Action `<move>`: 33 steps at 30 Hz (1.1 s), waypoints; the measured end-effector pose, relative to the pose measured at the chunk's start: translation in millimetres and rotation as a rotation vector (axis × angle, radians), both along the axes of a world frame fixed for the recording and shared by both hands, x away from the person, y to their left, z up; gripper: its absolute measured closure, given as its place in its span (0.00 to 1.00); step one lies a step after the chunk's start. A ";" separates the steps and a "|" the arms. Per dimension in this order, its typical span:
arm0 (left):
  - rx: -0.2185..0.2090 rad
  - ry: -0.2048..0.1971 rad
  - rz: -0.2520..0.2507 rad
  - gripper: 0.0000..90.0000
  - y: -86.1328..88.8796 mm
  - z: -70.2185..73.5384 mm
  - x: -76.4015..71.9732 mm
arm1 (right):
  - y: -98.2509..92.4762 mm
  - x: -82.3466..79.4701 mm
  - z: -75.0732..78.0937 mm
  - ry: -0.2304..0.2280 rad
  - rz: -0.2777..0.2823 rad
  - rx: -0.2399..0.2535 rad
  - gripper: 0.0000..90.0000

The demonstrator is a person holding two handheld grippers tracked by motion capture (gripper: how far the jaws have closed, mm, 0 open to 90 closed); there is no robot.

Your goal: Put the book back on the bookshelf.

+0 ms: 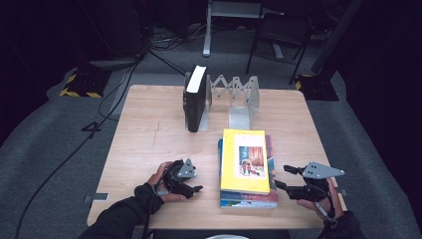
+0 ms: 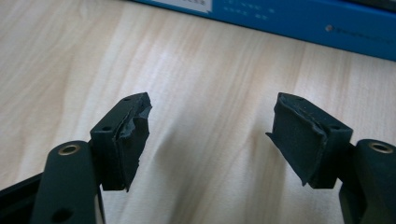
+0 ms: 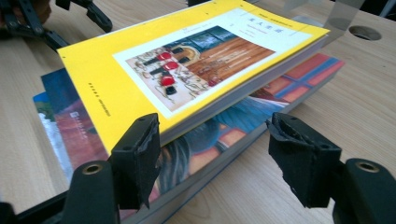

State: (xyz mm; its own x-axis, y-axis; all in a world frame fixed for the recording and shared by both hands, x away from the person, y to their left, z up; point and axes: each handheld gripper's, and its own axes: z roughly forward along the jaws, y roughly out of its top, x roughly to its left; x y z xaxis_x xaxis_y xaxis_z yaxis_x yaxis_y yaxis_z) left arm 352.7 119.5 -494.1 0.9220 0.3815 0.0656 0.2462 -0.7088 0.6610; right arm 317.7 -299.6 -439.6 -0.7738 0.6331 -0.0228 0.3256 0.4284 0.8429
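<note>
Two hand-held grippers flanked a stack of books on the table.

The wooden table [image 1: 149,129] carried everything, with the book stack [image 1: 246,199] lying flat near its front edge as the landmark. Behind the stack stood a metal folding book rack [image 1: 234,94], holding one upright black book [image 1: 195,99] at its left end; the rest of the rack's slots were bare. On top of the stack lay the yellow book [image 1: 245,160], covering a colourful book [image 3: 280,88] beneath it. Right of the stack, the right gripper [image 1: 280,177] was spread wide at the stack's edge, gripping nothing. Left of the stack, the left gripper [image 1: 195,181] hung over bare wood, jaws wide apart and empty.
</note>
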 end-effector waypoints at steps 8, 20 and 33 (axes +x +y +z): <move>-0.025 0.019 0.022 0.26 1.2 -4.9 3.8 | 17.8 1.6 4.8 0.032 0.051 -0.033 0.37; -0.044 0.035 0.049 0.25 -6.2 -3.7 17.4 | 36.0 35.3 -7.2 0.277 0.090 -0.027 0.27; -0.093 0.012 0.094 0.25 -29.0 1.1 65.5 | 47.8 55.4 -5.0 0.297 0.115 -0.071 0.24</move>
